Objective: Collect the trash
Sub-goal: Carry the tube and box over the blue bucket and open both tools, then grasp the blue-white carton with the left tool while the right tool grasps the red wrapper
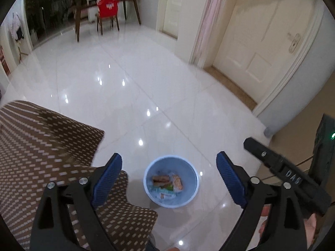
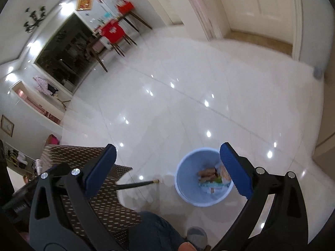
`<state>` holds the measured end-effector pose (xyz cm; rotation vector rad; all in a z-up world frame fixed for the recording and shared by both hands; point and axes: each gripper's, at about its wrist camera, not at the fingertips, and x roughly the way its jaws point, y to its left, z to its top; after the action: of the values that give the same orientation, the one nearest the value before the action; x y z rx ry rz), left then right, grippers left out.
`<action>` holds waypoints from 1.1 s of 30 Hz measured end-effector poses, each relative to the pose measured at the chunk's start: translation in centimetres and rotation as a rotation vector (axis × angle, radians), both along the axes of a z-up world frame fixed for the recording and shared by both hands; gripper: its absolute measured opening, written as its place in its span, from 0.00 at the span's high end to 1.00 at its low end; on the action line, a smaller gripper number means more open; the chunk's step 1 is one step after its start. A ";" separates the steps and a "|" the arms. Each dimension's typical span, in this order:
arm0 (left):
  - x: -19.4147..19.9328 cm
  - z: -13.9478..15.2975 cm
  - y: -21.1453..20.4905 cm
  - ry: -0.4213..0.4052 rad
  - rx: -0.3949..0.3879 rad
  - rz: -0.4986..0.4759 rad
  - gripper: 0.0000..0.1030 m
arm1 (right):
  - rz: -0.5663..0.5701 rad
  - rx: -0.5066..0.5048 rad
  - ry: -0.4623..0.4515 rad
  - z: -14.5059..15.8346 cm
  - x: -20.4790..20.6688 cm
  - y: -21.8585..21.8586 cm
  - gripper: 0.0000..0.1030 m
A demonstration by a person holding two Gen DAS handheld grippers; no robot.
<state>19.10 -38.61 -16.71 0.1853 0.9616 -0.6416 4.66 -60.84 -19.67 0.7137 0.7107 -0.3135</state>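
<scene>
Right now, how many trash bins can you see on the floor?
1. The light blue bin stands on the white tile floor beside the brown patterned table, with wrappers inside. Others may be hidden.

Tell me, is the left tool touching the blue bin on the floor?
Apart. The left wrist view shows the left tool open and empty, with the blue bin standing on the white floor well below, seen between its fingers.

Ceiling lights glare off glossy floor [image 1: 146, 79]; edges blurred, bent.

Left tongs [image 1: 169, 174] and right tongs [image 2: 168, 167] both gape wide, empty, angled downward.
</scene>
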 end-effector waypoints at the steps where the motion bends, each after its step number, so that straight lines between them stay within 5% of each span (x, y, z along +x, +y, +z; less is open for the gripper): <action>1: -0.3 0.7 0.7 -0.020 -0.007 0.005 0.13 | 0.007 -0.021 -0.021 1.3 -0.1 0.7 0.06; 7: -2.5 5.4 7.2 -0.130 -0.070 0.064 0.11 | 0.084 -0.121 -0.150 8.1 -0.6 6.3 0.06; 16: -4.8 9.8 18.3 -0.289 -0.098 0.208 0.10 | 0.271 -0.250 -0.247 13.9 1.1 17.8 0.06; 25: -5.9 11.0 29.0 -0.384 -0.091 0.406 0.09 | 0.447 -0.364 -0.272 16.0 4.1 28.6 0.06; 33: -6.3 9.0 38.0 -0.387 -0.057 0.577 0.09 | 0.577 -0.394 -0.214 13.4 7.2 36.0 0.06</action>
<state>12.79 -0.62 -7.67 -0.0245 0.5781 -0.0919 11.83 -24.86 -6.24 0.1461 0.5967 0.1510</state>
